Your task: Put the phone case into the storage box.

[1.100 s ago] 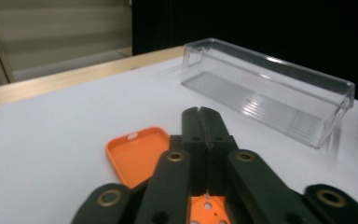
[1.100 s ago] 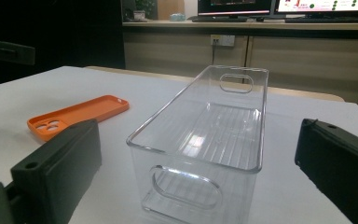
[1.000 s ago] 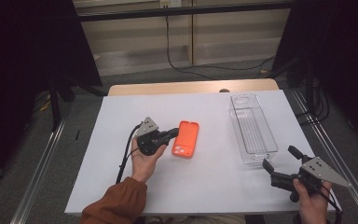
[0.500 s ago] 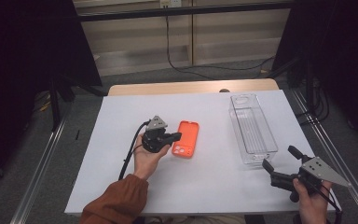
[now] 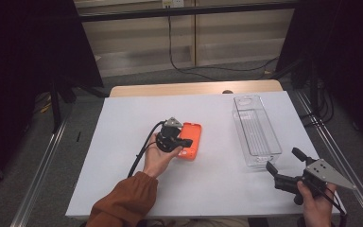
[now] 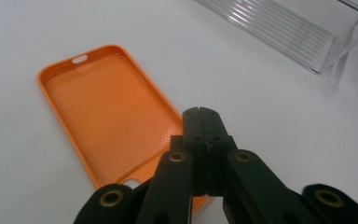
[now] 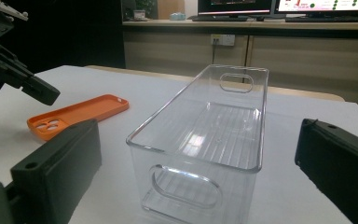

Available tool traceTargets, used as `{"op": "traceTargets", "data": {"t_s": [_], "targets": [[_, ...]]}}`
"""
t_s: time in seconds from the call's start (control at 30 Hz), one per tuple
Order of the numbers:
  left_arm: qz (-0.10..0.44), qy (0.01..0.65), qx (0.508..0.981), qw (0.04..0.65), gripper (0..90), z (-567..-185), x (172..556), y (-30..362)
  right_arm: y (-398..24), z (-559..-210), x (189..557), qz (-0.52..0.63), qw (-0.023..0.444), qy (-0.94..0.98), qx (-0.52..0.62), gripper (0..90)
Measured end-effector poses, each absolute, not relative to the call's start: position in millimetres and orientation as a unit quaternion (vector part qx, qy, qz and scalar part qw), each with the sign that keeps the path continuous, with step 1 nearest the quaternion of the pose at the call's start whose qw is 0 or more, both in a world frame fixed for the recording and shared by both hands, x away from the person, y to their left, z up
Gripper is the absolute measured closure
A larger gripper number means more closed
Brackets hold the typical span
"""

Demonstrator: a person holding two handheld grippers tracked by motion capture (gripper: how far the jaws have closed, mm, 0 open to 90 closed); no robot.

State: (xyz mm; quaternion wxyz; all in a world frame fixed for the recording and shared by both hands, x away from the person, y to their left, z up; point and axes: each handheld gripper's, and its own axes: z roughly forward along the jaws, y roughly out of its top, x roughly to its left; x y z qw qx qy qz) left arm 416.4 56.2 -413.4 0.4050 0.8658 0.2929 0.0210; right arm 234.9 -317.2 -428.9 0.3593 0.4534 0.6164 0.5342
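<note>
While the left gripper (image 5: 185, 142) is hovering over the near end of the flat orange silicone phone case (image 5: 191, 140) (jaws pressed together, gripping nothing), the clear ribbed plastic bin (image 5: 256, 130) is standing farther right, and the right gripper (image 5: 283, 161) is waiting wide open, empty.
</note>
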Motion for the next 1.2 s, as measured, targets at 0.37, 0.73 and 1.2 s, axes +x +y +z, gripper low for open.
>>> {"op": "traceTargets", "data": {"t_s": [0.37,0.73,1.2], "targets": [[-0.003,0.29,0.88,0.376,90.0,-423,416,42,-317,-429,235,0.534,0.359,0.617,0.453,0.0],[-0.007,0.283,0.887,0.366,90.0,-434,413,29,-317,-430,236,0.535,0.357,0.618,0.452,0.0],[-0.017,0.291,0.889,0.353,90.0,-440,413,24,-317,-430,235,0.534,0.357,0.62,0.451,0.0]]}}
